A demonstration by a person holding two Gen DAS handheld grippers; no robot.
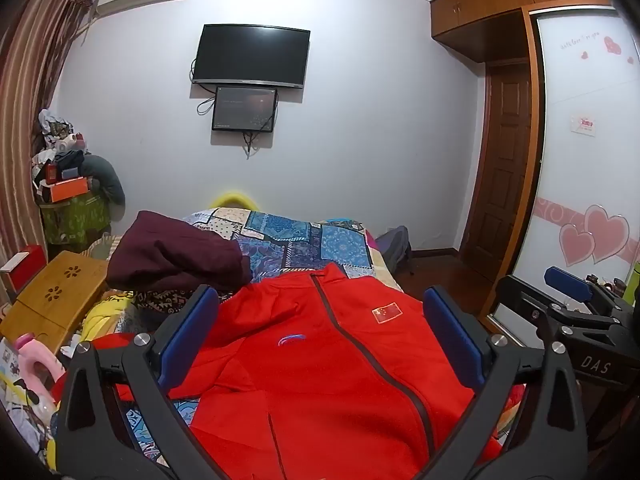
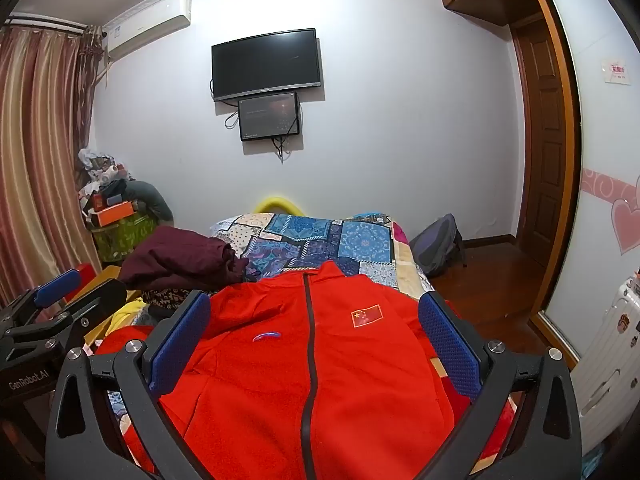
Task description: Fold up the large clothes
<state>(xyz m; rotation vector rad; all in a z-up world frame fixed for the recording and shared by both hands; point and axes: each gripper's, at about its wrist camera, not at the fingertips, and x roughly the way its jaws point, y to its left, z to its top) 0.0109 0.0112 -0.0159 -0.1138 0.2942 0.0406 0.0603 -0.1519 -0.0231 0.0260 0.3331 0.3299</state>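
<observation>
I have the red jacket [image 1: 320, 360] lying front up and zipped on the bed [image 1: 304, 240], collar towards the far wall. My left gripper [image 1: 320, 340] hangs above it with jaws spread wide, nothing between them; my right gripper [image 2: 316, 344] does the same. A maroon garment [image 1: 176, 256] sits bunched beyond the jacket's left shoulder

Red jacket [image 1: 320, 360] flat on patchwork bed [image 1: 304, 240], zipped; left hand-held gripper [image 1: 320, 344] above it, jaws wide, empty; maroon garment [image 1: 176, 256] beyond.
</observation>
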